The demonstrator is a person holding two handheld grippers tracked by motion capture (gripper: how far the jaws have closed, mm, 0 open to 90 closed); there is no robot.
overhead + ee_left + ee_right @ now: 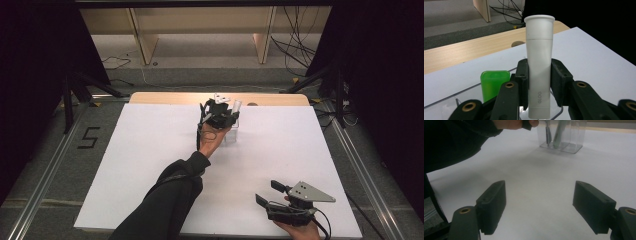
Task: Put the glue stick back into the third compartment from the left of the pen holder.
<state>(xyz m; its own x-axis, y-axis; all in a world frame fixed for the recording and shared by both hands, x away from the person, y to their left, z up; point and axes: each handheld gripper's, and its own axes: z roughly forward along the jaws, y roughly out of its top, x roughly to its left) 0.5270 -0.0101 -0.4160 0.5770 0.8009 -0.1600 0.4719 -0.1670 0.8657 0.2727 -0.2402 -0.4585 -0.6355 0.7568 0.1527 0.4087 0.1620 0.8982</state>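
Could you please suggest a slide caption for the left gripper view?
Left gripper, jaws shut on an upright white plastic glue stick, above a clear plastic organiser holding a green plastic item.

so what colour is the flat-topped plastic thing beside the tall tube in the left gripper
Bright green plastic piece, clearest in the left gripper view, beside the white glue-stick tube.

Grey carpet floor [210,75], wooden shelf legs [145,47], loose cables [295,40], black curtains [35,50].

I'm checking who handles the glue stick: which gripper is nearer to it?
Left. The left gripper is shut on the white glue stick, holding it upright at the clear box. The right gripper rests open at the table's near edge.
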